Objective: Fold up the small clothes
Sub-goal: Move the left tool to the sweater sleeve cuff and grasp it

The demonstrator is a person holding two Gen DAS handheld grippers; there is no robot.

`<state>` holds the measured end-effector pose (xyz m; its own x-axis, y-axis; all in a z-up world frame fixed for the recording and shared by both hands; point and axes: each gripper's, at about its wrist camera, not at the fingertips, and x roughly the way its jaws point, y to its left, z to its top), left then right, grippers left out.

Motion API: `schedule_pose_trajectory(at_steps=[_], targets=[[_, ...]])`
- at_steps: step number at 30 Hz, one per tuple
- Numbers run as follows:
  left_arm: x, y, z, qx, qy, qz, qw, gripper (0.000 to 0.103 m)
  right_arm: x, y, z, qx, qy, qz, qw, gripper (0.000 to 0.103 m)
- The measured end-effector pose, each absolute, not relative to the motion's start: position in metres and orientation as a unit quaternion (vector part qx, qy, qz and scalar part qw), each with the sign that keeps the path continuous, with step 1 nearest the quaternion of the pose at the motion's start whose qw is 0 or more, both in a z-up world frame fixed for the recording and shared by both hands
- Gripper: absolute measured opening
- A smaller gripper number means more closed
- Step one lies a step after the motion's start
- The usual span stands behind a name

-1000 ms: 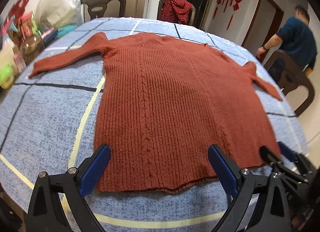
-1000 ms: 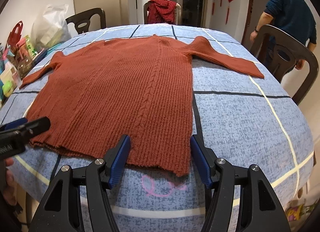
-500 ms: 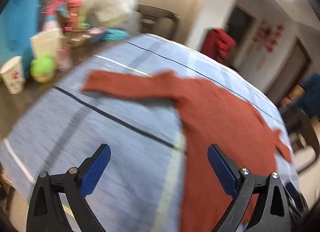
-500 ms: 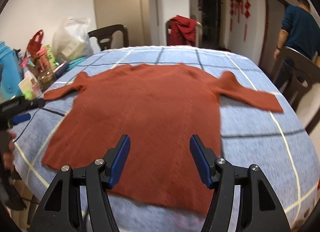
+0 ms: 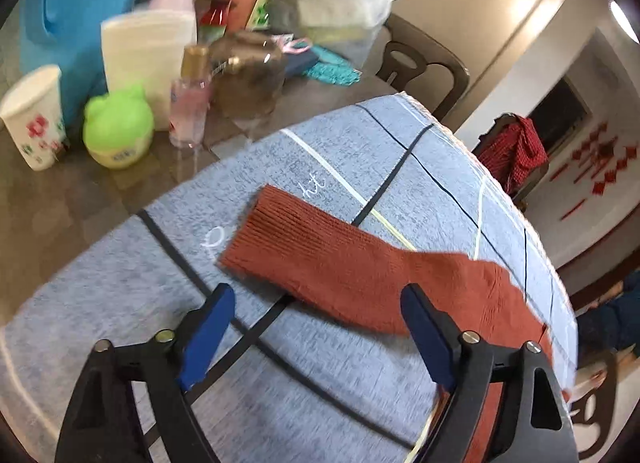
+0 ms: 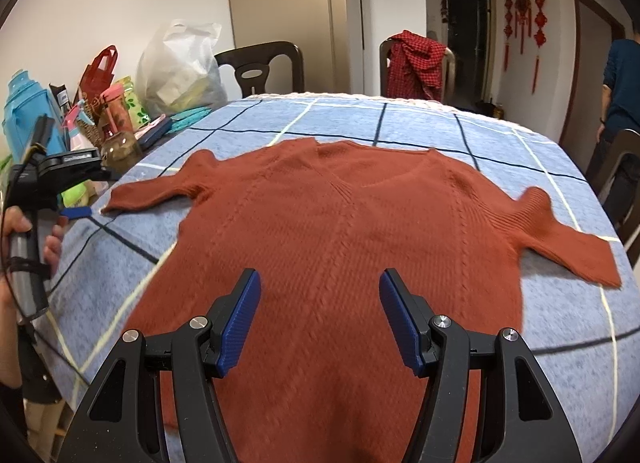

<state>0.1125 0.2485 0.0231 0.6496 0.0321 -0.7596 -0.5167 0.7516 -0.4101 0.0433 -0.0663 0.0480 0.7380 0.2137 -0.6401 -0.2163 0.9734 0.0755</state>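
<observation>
We are swinging our spread left gripper (image 5: 316, 327) from the near hem to the rust sweater's (image 6: 352, 239) left sleeve (image 5: 316, 255), flat on the tablecloth (image 6: 420, 123), our right gripper (image 6: 320, 319) hovering spread, so sleeve-folding seems next.

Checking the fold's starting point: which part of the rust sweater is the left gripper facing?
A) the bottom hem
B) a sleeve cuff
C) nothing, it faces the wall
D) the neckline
B: in the left wrist view the left gripper, fingers spread and empty, points at the sleeve cuff of the sweater, which lies flat on the tablecloth.
</observation>
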Motion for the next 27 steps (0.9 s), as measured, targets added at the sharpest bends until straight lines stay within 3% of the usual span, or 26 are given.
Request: schedule_pose_trajectory(at_steps=[2,7,13,18,27], targets=[[0.121,0.254,0.019,-0.328,0.384,0.174,0.846,0.081,0.049,-0.066,0.049,0.004,0.343,0.120,0.932,0.062],[0.134,0.264,0.006,-0.365,0.391,0.184,0.824,0.066,0.063,-0.066,0.046,0.016,0.357,0.125,0.926,0.062],[0.133,0.261,0.004,-0.388,0.386,0.182,0.817,0.058,0.075,-0.068,0.043,0.027,0.366,0.131,0.921,0.062],[0.115,0.259,-0.004,-0.454,0.394,0.162,0.782,0.058,0.081,-0.070,0.043,0.033,0.366,0.139,0.920,0.062],[0.133,0.261,-0.003,-0.434,0.377,0.207,0.791,0.058,0.087,-0.071,0.039,0.039,0.370,0.145,0.917,0.062]])
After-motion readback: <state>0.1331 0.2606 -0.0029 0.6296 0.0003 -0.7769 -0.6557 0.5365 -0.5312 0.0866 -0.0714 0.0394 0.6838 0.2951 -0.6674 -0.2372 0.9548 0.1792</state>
